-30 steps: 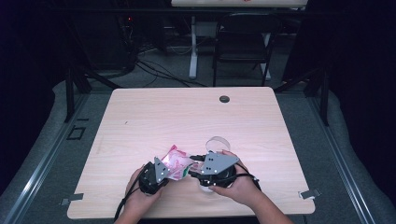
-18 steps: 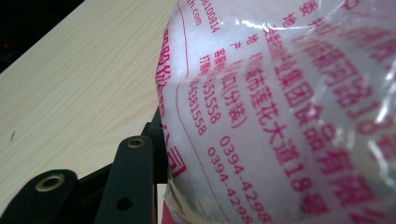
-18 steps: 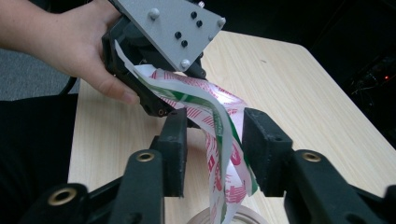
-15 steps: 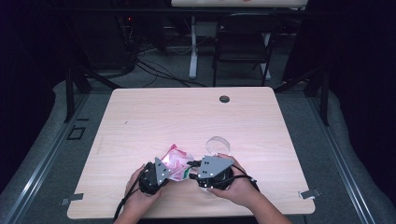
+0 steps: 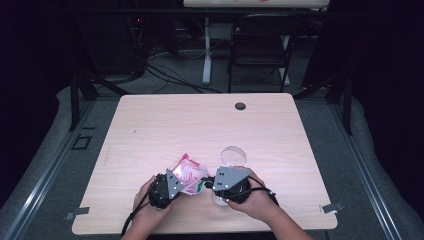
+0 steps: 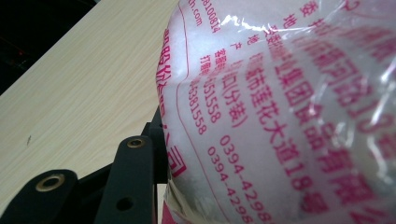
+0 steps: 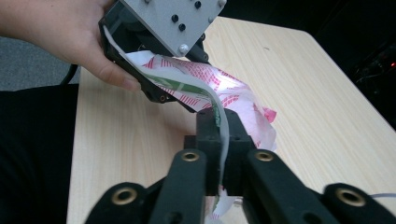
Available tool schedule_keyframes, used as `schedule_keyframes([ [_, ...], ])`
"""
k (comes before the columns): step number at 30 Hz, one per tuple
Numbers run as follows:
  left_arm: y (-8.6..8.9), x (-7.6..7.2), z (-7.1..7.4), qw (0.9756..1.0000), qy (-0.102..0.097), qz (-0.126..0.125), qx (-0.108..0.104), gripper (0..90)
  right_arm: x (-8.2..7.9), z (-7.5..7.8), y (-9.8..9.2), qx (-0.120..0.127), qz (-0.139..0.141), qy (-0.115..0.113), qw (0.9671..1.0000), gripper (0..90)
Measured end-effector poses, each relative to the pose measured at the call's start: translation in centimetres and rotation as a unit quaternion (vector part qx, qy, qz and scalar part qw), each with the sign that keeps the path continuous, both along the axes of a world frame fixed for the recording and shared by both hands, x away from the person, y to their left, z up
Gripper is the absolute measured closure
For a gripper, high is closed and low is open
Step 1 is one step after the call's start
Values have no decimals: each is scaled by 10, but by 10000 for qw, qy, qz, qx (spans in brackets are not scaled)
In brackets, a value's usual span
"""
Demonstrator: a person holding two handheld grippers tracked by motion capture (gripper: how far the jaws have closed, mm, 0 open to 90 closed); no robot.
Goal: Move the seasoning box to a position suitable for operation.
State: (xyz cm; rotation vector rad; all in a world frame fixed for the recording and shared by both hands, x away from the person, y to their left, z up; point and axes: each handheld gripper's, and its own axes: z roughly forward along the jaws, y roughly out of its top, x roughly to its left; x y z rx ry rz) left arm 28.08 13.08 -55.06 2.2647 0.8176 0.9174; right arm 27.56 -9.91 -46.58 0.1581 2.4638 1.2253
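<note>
Plastic bag (image 5: 188, 175) printed in pink, full of a white filling, is held between the two grippers above the near edge of the desk (image 5: 165, 120). On its left, the left gripper (image 5: 167, 187) has its jaws clamped on the bag's body, whose printed film lies close before that gripper's camera (image 6: 289, 116). On its right, the right gripper (image 7: 219, 135) has just been closing its jaws, and they now pinch the bag's flat sealed edge. Just beyond the right hand (image 5: 255, 195), a clear round lid (image 5: 231, 154) lies on the desk.
</note>
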Motion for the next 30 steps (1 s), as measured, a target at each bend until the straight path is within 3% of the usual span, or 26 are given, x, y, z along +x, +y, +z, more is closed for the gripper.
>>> schedule_keyframes([
  [17,-2,-2,3,9998,-160,-34,110,593,-1,1,-3,73,-98,106,9999,900],
  [30,-9,-1,6,9989,-379,-81,259,595,1,0,-14,192,-333,184,9991,900],
])
